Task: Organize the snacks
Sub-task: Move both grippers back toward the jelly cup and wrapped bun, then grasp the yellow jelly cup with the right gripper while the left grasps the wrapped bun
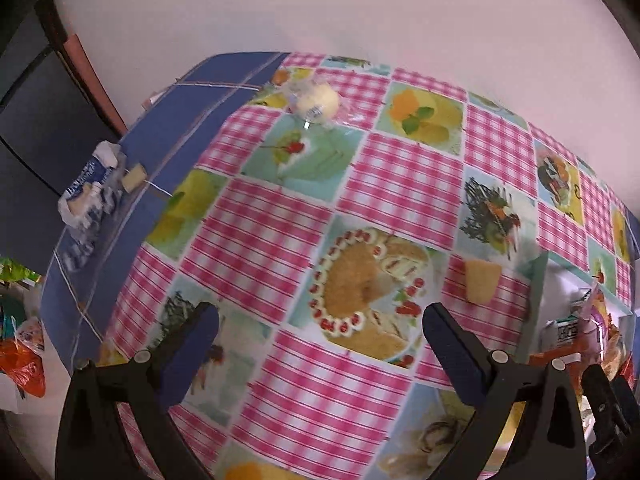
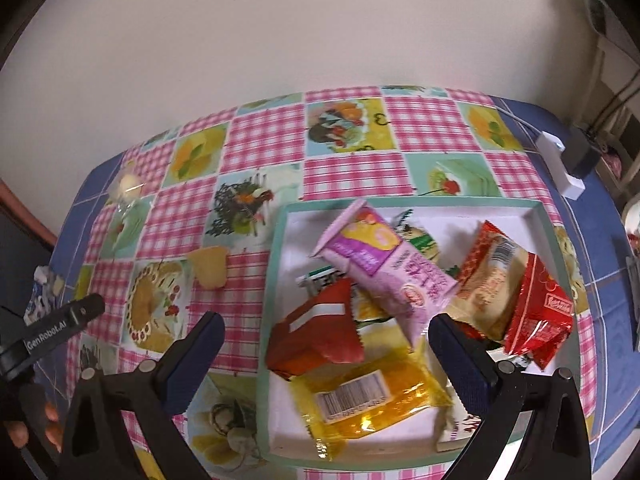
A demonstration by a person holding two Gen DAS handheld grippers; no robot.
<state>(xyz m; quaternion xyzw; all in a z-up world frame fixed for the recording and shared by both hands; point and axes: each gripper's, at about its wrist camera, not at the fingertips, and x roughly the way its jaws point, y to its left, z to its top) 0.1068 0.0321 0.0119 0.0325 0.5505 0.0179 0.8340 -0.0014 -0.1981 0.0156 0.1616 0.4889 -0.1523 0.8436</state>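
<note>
Both tongs spread, nothing pinched. My right tongs (image 2: pixel 326 344) hang over the tray (image 2: pixel 276 280), apart above the heap: red pack (image 2: pixel 316 332), yellow pack (image 2: pixel 360 396), pink pack (image 2: pixel 384 264), red-and-cream pack (image 2: pixel 516 288). Packs lie crosswise and overlapping, dropped in rather than lined up, so I judge the tray to be the collecting place.

My left tongs (image 1: pixel 320 332) hover over bare patterned cloth on the desk (image 1: pixel 224 92), tray's edge (image 1: pixel 538 292) at their right. A loose yellow wedge (image 1: pixel 482 282) sits just beside the tray, a wrapped pale round snack (image 1: pixel 318 102) well apart near the far edge, a crumpled blue-white wrapper (image 1: pixel 90 184) at the left edge. Likely next: the strays.
</note>
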